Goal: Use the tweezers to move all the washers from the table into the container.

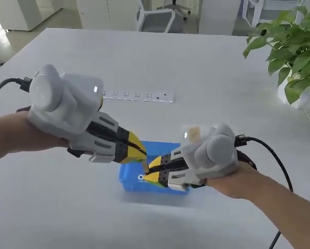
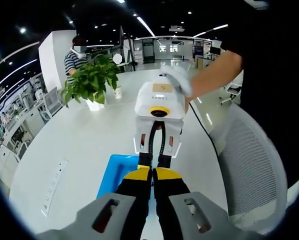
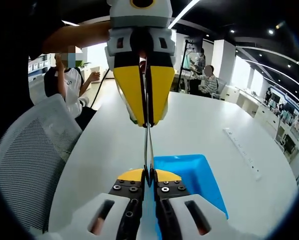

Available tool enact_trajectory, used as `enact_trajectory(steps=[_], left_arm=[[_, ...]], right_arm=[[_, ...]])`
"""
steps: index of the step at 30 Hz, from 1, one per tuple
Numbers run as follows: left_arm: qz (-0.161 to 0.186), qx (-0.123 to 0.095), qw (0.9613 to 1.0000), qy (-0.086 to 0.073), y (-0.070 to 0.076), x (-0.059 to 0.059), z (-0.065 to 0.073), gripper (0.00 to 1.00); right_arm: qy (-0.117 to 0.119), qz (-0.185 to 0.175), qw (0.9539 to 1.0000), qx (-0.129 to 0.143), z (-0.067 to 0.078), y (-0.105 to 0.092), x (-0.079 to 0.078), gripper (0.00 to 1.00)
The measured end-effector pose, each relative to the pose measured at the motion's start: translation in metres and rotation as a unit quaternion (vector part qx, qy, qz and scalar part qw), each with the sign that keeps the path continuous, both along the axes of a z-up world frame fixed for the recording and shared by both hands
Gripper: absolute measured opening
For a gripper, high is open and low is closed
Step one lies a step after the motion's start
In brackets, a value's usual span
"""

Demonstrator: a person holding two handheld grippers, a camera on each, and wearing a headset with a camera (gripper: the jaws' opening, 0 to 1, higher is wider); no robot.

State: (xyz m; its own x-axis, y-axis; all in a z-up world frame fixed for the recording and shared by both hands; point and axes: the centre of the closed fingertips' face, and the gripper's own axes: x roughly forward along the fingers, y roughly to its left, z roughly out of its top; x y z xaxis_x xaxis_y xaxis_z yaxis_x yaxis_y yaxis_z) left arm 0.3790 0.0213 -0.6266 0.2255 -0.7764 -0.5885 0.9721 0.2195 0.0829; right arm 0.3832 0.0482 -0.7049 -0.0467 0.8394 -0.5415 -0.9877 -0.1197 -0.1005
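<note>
Thin metal tweezers (image 3: 148, 150) run between the two grippers, which face each other tip to tip over a blue container (image 1: 165, 149). My left gripper (image 1: 143, 153) comes in from the left, its yellow-tipped jaws shut on one end of the tweezers (image 1: 146, 162). My right gripper (image 1: 150, 169) comes from the right, shut on the other end. A small pale washer (image 1: 141, 177) lies in the container near its front left corner. In the right gripper view my own jaws (image 3: 148, 176) pinch the tweezers and the left gripper (image 3: 145, 120) hangs above. The left gripper view has the right gripper (image 2: 155, 161) straight ahead.
A white power strip (image 1: 137, 96) lies on the grey table behind the grippers. A potted plant (image 1: 295, 52) stands at the far right edge. Cables trail from both grippers. Office chairs stand beyond the table, and a mesh chair (image 3: 34, 160) is close by. People sit in the background.
</note>
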Motion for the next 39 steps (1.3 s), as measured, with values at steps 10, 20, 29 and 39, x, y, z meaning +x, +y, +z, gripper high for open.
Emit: enact_trajectory(steps=[10, 20, 29, 39], left_arm=[[-0.013, 0.007, 0.9999, 0.003, -0.004, -0.016, -0.007, 0.05], [-0.018, 0.019, 0.9995, 0.017, 0.000, -0.032, -0.021, 0.05], [-0.022, 0.042, 0.9984, 0.030, 0.007, -0.043, -0.039, 0.05], [-0.023, 0.083, 0.9958, 0.029, 0.019, -0.051, -0.066, 0.05]], right_arm=[[0.001, -0.004, 1.0000, -0.002, -0.005, -0.007, -0.017, 0.07], [-0.007, 0.006, 0.9997, -0.023, -0.017, -0.015, -0.032, 0.06], [-0.009, 0.017, 0.9990, -0.042, -0.025, -0.022, -0.040, 0.06], [-0.015, 0.023, 0.9978, -0.061, -0.033, -0.029, -0.046, 0.05]])
